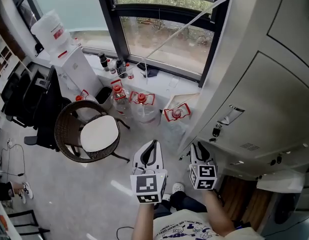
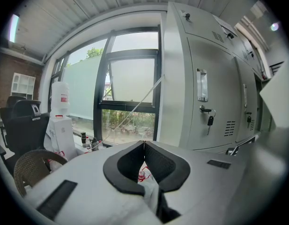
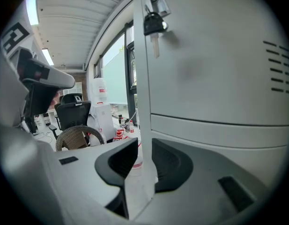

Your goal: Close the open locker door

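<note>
Grip is taken: the R gripper (image 3: 143, 146) jaws are pinched on the free edge of the grey locker door (image 3: 205, 69) and are kept apart only by the sheet's thickness. The L gripper (image 2: 144, 143) jaws are pressed together at the tips w/ nothing between. It is held in the air, apart from the locker, and no part in the task is seen for it.

The door is judged not yet shut, so the closing swing, the final push home and the release are left. How far ajar it stands cannot be told. In the head view the R gripper is seen right at the front-left corner of the locker cabinet (image 1: 254, 84), so prob. little swing is left.

Rel. to the jaws: the door edge is run vertically between the R pads, w/ the door face spread to their right. The key (image 3: 154, 25) is hung in the lock above the jaws, close to that edge. The vent slots (image 3: 275, 64) are set further right.
</note>
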{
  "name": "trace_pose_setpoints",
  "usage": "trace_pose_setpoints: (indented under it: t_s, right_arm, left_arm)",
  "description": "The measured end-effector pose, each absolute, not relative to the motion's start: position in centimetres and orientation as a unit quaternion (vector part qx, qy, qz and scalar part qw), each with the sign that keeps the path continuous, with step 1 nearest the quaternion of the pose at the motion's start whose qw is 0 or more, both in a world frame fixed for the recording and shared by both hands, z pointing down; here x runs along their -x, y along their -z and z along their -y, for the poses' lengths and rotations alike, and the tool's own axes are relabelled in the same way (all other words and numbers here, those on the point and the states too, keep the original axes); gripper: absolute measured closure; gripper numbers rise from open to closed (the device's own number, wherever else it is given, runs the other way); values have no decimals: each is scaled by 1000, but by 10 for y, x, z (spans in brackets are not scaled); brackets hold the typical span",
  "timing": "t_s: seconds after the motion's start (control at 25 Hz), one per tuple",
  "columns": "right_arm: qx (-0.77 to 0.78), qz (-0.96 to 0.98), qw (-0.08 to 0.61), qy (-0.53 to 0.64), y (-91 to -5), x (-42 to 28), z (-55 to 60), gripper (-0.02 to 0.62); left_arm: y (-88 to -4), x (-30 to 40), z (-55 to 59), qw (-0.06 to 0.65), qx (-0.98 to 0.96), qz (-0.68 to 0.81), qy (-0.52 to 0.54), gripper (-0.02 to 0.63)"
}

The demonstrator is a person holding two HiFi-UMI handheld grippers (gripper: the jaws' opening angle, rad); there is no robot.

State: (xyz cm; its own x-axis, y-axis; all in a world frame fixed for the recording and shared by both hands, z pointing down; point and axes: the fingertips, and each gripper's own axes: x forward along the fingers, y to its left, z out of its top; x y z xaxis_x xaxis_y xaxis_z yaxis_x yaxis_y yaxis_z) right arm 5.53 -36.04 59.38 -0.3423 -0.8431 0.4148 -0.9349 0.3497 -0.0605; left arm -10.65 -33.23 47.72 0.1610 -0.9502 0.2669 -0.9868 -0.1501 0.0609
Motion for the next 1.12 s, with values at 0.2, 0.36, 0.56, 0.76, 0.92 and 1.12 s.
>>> trace_pose_setpoints:
  t_s: [0.2,0.36,0.56,0.76,0.92,1.12]
  right_arm:
    - [-567,803,130,-128,-563,-61,348,506]
    - [-583,799,97,-113,-528,-69,336,506]
    - [-607,789,51,-83,-478,-83,322,506]
    - [-630,775,14,-48,-436,-99,311,598]
    - [-637,771,0,-17,-408,-105,306,598]
    - [-641,768,-3,11,-383,-111,306,598]
  left_arm:
    - [-460,110,324,100,-760,638,-77,601]
    - [-445,115,317,87,-764,636,-64,601]
    - [-425,117,310,73,-774,628,-44,601]
    - [-408,113,307,55,-783,618,-34,601]
    - [-392,109,306,41,-789,613,-23,601]
    - [-374,106,305,23,-793,609,-9,601]
